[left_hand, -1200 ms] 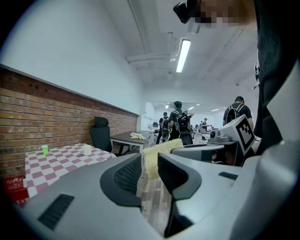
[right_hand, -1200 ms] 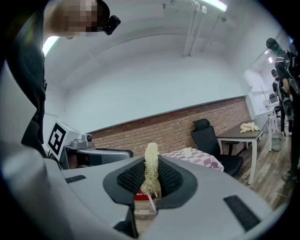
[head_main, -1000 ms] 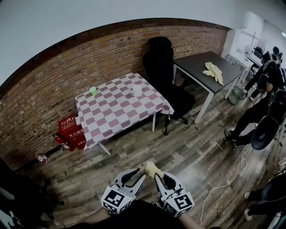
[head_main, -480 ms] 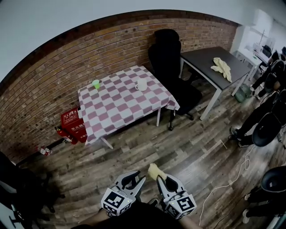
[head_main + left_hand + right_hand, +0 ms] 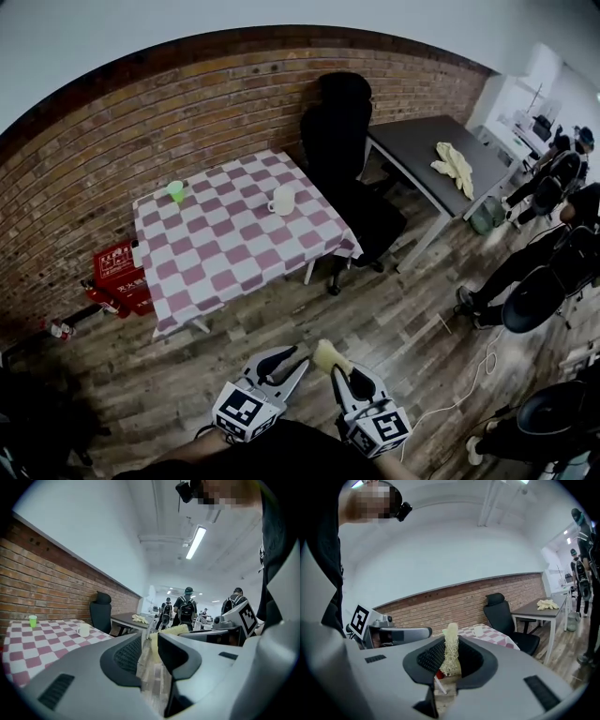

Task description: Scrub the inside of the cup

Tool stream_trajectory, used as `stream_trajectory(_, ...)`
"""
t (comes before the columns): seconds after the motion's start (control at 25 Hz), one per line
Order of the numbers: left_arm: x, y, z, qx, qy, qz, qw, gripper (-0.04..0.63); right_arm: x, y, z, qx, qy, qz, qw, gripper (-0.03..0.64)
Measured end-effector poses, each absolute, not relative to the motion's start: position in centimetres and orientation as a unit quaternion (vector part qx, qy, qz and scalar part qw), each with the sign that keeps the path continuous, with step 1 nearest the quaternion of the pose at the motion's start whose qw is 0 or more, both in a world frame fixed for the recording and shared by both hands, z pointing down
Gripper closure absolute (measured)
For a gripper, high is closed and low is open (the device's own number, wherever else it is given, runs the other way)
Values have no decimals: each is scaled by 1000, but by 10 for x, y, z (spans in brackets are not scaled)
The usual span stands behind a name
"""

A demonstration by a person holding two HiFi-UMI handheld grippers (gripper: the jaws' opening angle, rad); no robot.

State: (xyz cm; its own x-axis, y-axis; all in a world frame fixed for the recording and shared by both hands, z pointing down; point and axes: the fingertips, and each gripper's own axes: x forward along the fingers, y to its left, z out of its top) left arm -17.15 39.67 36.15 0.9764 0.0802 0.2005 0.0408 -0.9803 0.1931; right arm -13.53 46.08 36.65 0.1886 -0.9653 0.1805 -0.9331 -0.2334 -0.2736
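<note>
A person stands on the wooden floor (image 5: 394, 319), well apart from the checked table (image 5: 216, 258), with both tools held low at 6 o'clock in the head view. The right gripper (image 5: 339, 375) is clamped on a pale, fibrous scrubber (image 5: 324, 355), which sticks up past its jaw tips. The left gripper (image 5: 292, 359), just beside it at 9 o'clock, has its jaws standing apart with nothing between them.

The white cup (image 5: 282, 200), the likelier object of the job, sits upright on the table at about 12 o'clock from the grippers, across a broad stretch of floor. A small green cup (image 5: 175, 190) stands near the table's far corner, at 10 o'clock from the white one. A black office chair (image 5: 337, 122) stands at 1 o'clock from the white cup, and a grey desk (image 5: 412, 150) farther round at 2 o'clock.

By the look of it, the scrubbing has not begun. The scrubber is in hand, which seems to be the only step done, and neither cup is touched or within reach. What appears left is the walk to the table, a hold on the cup with the free left tool, the scrubber worked down into it, and the scrub itself.
</note>
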Motion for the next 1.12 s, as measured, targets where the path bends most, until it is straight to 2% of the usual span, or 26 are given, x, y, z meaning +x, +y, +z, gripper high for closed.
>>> stream_trajectory(0.2, -150, 316, 359, 991, 37, 85, 99, 479, -114, 387, 366, -777, 608, -163, 24, 540)
stream_trajectory(0.44, -138, 238, 378, 987, 11, 98, 126, 479, -85, 324, 372, -777, 604, -173, 29, 540)
stream_trajectory(0.72, -97, 179, 389, 988, -4, 103, 118, 554, -36, 266, 397, -761, 613, -208, 38, 540)
stream_trajectory(0.88, -63, 144, 395, 988, -32, 110, 107, 571, 7, 222, 394, -740, 636, -206, 72, 540)
stream_trajectory(1.12, 17, 91, 388, 986, -90, 104, 95, 569, 97, 155, 386, -707, 678, -189, 71, 540)
